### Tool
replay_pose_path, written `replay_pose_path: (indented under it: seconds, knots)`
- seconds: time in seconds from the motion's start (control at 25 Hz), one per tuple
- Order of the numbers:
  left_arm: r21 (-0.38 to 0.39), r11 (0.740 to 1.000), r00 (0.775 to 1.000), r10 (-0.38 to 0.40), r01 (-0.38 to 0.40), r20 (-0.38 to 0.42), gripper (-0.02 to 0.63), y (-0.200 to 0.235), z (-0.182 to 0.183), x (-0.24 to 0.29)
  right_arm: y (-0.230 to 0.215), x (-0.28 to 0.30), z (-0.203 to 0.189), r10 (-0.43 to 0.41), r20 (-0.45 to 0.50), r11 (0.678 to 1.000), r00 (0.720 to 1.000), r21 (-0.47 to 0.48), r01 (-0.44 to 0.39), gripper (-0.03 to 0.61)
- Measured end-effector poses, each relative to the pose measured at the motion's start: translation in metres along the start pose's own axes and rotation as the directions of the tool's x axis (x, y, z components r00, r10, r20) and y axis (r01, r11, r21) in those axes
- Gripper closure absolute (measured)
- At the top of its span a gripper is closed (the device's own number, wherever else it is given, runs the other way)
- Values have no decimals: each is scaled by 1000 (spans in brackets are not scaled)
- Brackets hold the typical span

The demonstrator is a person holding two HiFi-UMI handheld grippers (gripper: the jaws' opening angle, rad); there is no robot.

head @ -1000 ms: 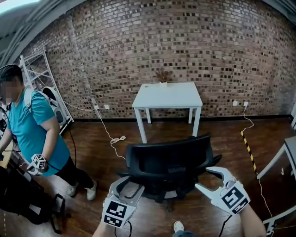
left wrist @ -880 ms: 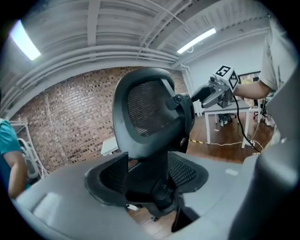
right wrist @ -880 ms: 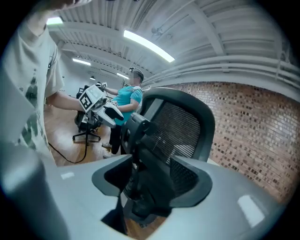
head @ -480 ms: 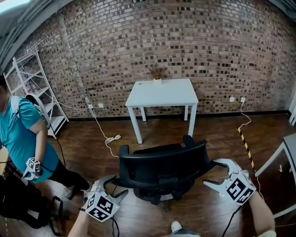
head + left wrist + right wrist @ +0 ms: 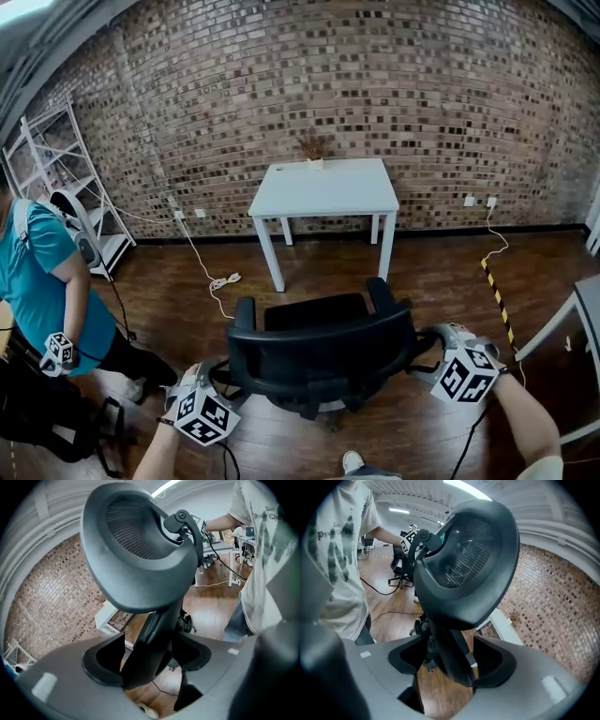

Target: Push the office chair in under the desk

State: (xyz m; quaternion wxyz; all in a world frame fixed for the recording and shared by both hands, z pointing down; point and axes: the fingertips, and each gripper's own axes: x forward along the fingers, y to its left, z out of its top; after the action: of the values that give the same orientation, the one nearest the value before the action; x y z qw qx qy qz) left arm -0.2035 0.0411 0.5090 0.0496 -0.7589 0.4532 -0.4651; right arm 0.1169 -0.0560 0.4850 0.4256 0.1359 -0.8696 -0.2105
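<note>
**Head view.** Black office chair [image 5: 323, 349] on the wooden floor [image 5: 450, 272], in front of the white surface [image 5: 323, 187] but well apart from it, not yet under it. Backrest toward the camera, seat toward the surface. Small dried plant [image 5: 312, 150] at the far edge of the surface, against the brick wall [image 5: 394, 84]. Left hand-held gripper [image 5: 223, 373] at the left side of the backrest, right hand-held gripper [image 5: 424, 349] at the right side, both low beside the chair.

**Left gripper view.** Jaws of the left hand-held gripper spread wide, having just been opening. Left-side strut [image 5: 154, 639] of the chair between them, with a dark gap visible on either side and nothing pinched. Curved mesh-lined shell [image 5: 136, 531] of the chair above the strut.

**Right gripper view.** Jaws of the right hand-held gripper likewise spread, having just been opening. Right-side strut [image 5: 450, 653] of the chair between them, with gaps on both sides and no pinch.

**Surroundings, head view.** Person in a teal shirt [image 5: 37, 272] at the left edge, with a marker cube [image 5: 58, 349] at the hand. Metal rack [image 5: 47, 141] behind that person. White cable with a power strip [image 5: 225, 281] on the floor left of the surface. Yellow-and-black tape [image 5: 497, 291] on the floor to the right.
</note>
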Motion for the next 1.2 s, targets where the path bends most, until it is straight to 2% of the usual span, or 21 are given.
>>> replay_pose_path:
  seconds: [0.08,0.16,0.28,0.4,0.52,0.64,0.96,1.2]
  knots:
    - [17,1000,1000,13,-12,-13,290,2,-1,4,0,11,0,16,-1,1000,1000,-24,-16,278]
    - [46,998,998,50,-49,-30,291,4,-2,9,3,19,-1,47,2,998,999,-47,-47,327]
    - [108,989,992,111,-104,-58,305,7,-2,14,4,23,-2,75,-1,994,997,-83,-74,341]
    - [147,987,991,86,-70,-104,333,7,-3,14,2,23,-1,97,-4,990,995,-101,-97,347]
    - [170,985,991,61,-40,-119,344,10,0,17,-1,20,1,78,17,990,997,-117,-75,351]
    - [177,983,988,70,-45,-137,345,21,-3,27,-7,27,3,42,42,991,998,-126,-37,353]
    - [181,983,981,73,-40,-180,339,61,-5,69,-39,58,4,7,22,995,1000,-96,-5,353]
    - [185,982,988,68,-41,-142,344,79,11,96,-76,78,-7,28,-3,996,1000,-83,-28,351]
